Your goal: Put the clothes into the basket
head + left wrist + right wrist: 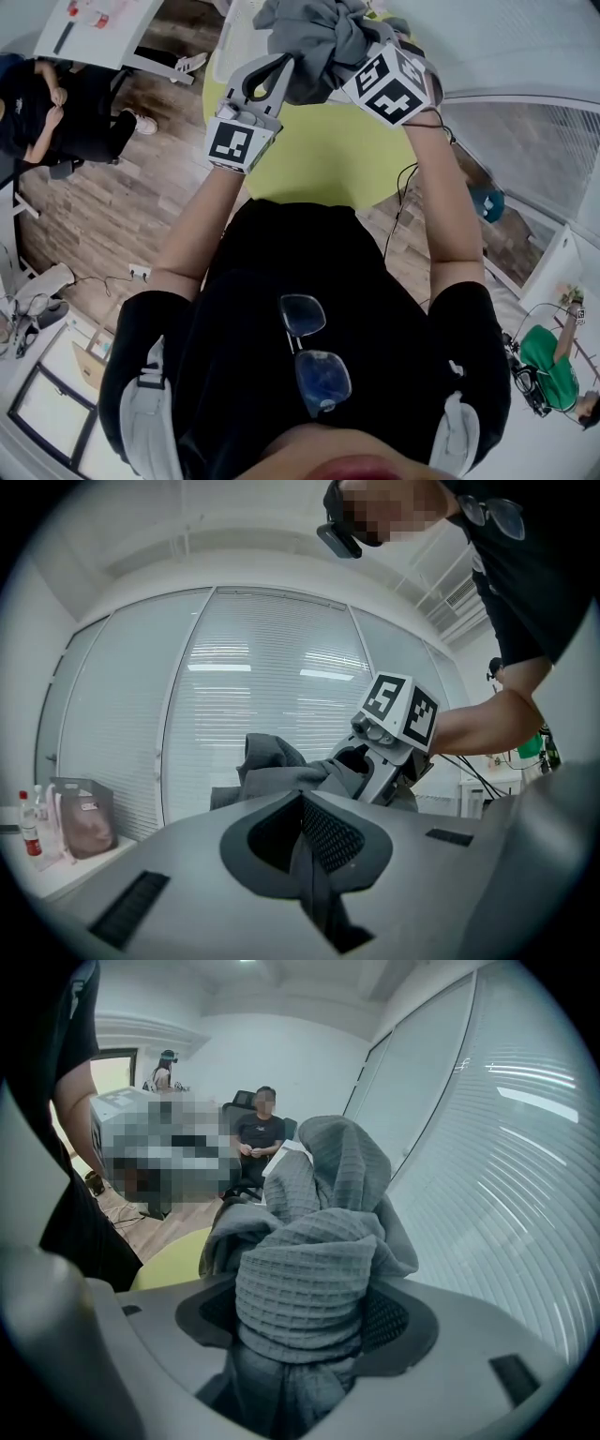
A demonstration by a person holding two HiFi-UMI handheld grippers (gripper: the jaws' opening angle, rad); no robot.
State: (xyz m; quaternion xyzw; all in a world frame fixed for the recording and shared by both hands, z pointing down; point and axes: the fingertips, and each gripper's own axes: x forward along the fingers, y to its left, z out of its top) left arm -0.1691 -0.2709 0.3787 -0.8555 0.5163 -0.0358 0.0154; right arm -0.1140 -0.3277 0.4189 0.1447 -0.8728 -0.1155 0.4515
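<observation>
A grey waffle-knit garment point(319, 42) is held bunched in the air over the far edge of the yellow-green table point(319, 155), apparently kept clear for carrying. The right gripper point(367, 58) clamps its jaws on a thick wad of it. The left gripper point(270, 73) has its jaws pinched on a thin fold.

The person wears a black short-sleeved shirt point(272, 272), hung glasses point(314, 352), grey shoulder straps point(150, 417); black cable point(397, 202) dangles.

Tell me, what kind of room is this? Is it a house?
Probably an office or lab, not a house: glass walls with blinds, a white desk, and a person seated in an office chair.
</observation>
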